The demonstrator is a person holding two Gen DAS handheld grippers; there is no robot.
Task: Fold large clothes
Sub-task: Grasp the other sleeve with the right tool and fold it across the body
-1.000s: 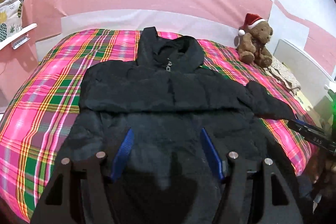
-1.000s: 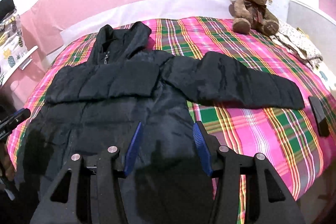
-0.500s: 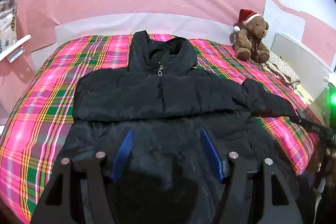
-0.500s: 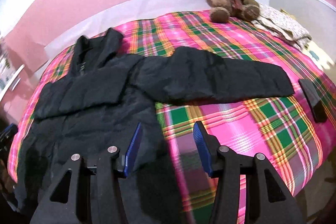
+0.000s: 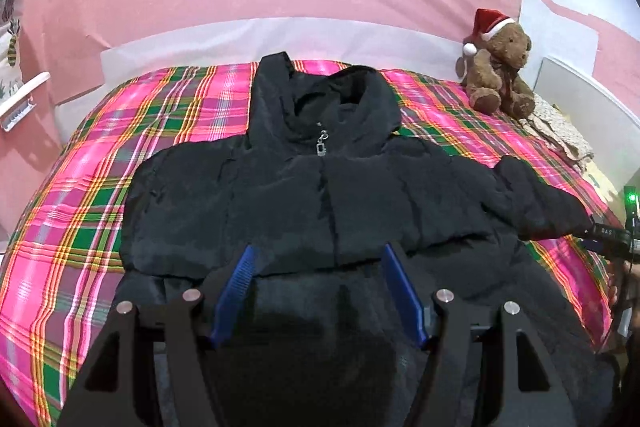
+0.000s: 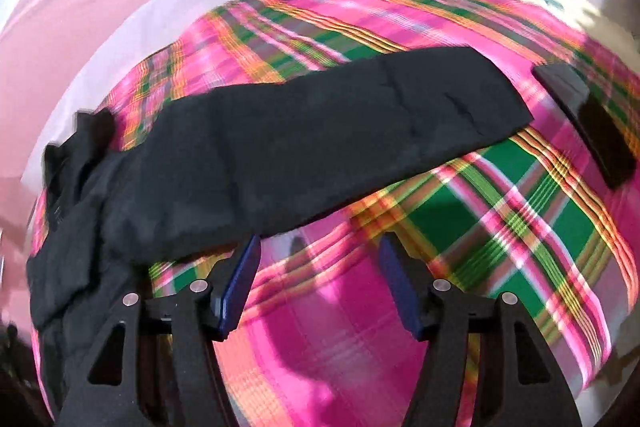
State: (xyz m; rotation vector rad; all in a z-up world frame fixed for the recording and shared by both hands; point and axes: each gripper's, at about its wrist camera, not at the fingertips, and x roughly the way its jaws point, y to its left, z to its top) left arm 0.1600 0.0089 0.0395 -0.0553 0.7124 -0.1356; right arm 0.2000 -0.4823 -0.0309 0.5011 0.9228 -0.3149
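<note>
1. Our left gripper (image 5: pixel 318 287) hangs over the black jacket (image 5: pixel 320 195) – blue jaws wide, holding nothing; the jacket lies spread on the plaid bedspread (image 5: pixel 80 187).
2. Its outstretched sleeve (image 6: pixel 340 131) runs crosswise, left to right, just beyond our right gripper (image 6: pixel 318 283).
3. The right jaws have just been opening – nothing between them; we judge this hand nearer the sleeve.

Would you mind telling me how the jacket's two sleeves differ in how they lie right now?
The folded sleeve lies across the chest of the jacket; the outstretched sleeve lies flat on the plaid bedspread. The folded one stays within the jacket's outline, while the outstretched one reaches towards a dark flat object. Both are black.
</note>
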